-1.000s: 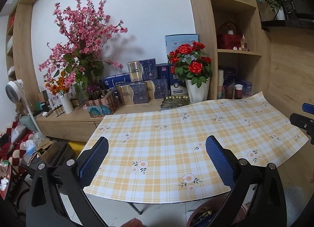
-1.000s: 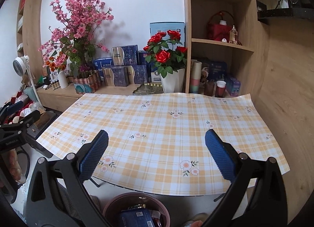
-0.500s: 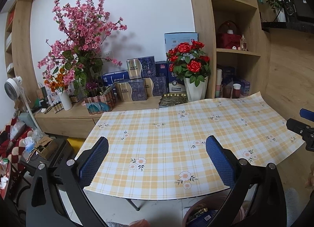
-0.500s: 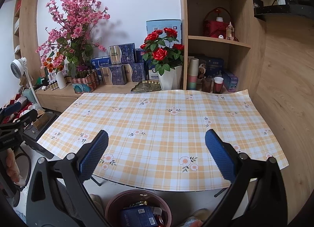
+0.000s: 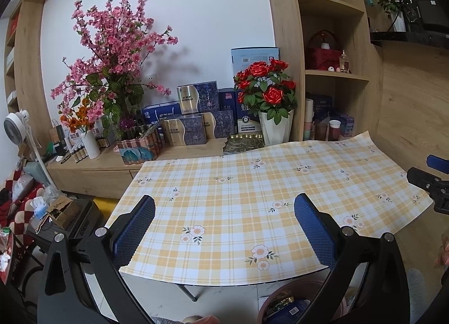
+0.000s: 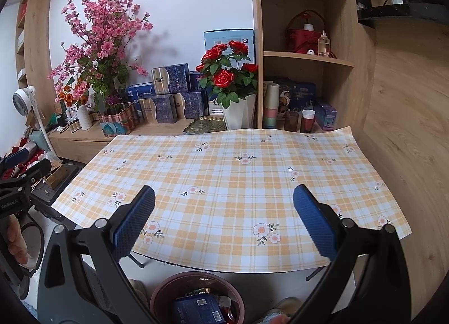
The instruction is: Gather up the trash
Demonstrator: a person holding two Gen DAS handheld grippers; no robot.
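Note:
A brown round bin [image 6: 179, 284] stands on the floor under the table's near edge, with a blue box [image 6: 197, 310] and other wrappers inside; in the left wrist view the bin [image 5: 273, 300] shows at the lower right. The table wears a yellow plaid cloth [image 6: 224, 183] with nothing lying on it. My left gripper [image 5: 224, 217] hangs open above the near left part of the cloth, nothing between its blue pads. My right gripper [image 6: 224, 211] is open too, over the near edge above the bin. Each gripper shows at the edge of the other's view.
Behind the table a wooden sideboard [image 5: 112, 161] carries pink blossoms [image 5: 112, 52], red roses in a white pot [image 5: 269, 91], blue gift boxes [image 5: 196, 116] and a gold tray [image 5: 244, 143]. Shelves [image 6: 306, 54] with cups stand at the right. A white fan [image 5: 15, 130] and clutter sit at the left.
Both grippers have drawn back and up a little, so more of the table and bin shows. Both stay open and empty.

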